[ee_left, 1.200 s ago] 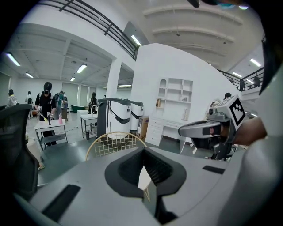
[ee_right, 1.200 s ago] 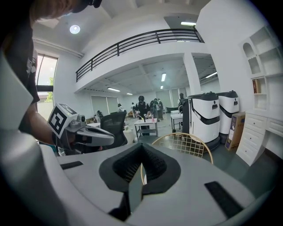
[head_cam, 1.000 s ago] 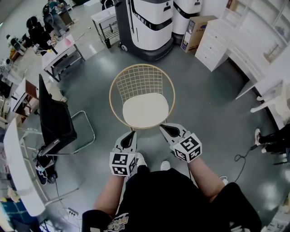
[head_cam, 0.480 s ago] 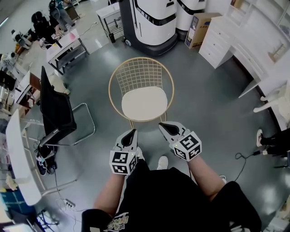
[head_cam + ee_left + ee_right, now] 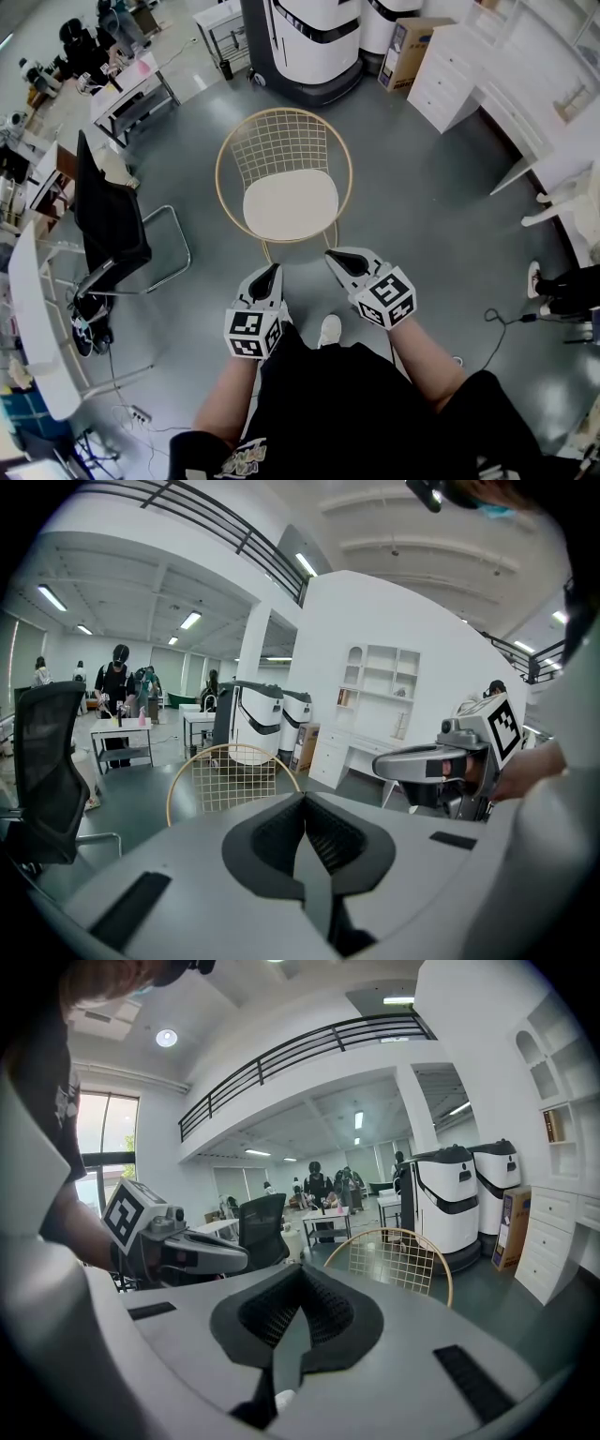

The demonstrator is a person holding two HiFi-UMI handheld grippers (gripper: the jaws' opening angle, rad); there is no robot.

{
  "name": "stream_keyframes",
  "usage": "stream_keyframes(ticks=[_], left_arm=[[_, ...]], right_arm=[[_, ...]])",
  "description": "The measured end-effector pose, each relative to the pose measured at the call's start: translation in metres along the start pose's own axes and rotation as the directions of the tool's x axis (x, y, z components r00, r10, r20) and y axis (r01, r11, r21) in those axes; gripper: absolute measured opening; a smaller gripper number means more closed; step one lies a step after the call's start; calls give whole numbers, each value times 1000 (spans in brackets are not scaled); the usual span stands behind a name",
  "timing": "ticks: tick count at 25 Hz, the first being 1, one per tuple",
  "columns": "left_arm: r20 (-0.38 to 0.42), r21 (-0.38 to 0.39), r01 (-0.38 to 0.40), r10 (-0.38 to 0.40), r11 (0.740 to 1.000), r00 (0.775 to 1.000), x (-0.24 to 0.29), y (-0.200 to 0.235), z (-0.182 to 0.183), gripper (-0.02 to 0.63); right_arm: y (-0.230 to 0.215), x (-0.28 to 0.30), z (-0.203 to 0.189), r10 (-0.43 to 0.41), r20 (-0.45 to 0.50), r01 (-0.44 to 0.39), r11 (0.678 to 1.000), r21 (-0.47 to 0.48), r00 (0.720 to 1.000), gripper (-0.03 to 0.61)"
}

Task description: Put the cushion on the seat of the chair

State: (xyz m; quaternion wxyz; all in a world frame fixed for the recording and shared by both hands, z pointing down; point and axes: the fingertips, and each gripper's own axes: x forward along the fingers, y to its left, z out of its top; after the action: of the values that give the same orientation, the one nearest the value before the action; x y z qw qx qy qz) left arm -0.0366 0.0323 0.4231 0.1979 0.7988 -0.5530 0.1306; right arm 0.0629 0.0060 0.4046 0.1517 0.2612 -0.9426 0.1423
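Your cushion (image 5: 291, 204) lies flat on the seat of the chair (image 5: 283, 141). It sits in front of the wire back and inside the gold rim, with no edge hanging over. From the way it lies, the placing looks finished, and nothing about its position seems to need correcting.

Both tools are empty. The left gripper (image 5: 269, 274) has its jaws pressed together with nothing between the pads, and so does the right gripper (image 5: 334, 257). You hold both just short of the chair's front edge, apart from the rim and from the cushion. One is toward the chair's front left and the other toward its front right. Each tip points at the seat and a little downward. That reads as a rest pose: there is nothing left to carry, so closed jaws kept clear of the seat cannot snag or drag the cushion.

You stand square to the chair's front, which keeps the seat in full view for checking. An office chair (image 5: 111, 225) stands off the chair's left side, and a white machine (image 5: 305, 42) stands behind its back. Both are well apart from it and out of your way.
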Motion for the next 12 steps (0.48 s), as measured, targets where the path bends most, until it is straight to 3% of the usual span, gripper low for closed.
stream_keyframes(ticks=[12], left_arm=[[-4, 6, 4, -4, 1000, 1000, 0, -12, -5, 17]], right_arm=[[-3, -11, -7, -9, -5, 9, 1000, 6, 1000, 12]])
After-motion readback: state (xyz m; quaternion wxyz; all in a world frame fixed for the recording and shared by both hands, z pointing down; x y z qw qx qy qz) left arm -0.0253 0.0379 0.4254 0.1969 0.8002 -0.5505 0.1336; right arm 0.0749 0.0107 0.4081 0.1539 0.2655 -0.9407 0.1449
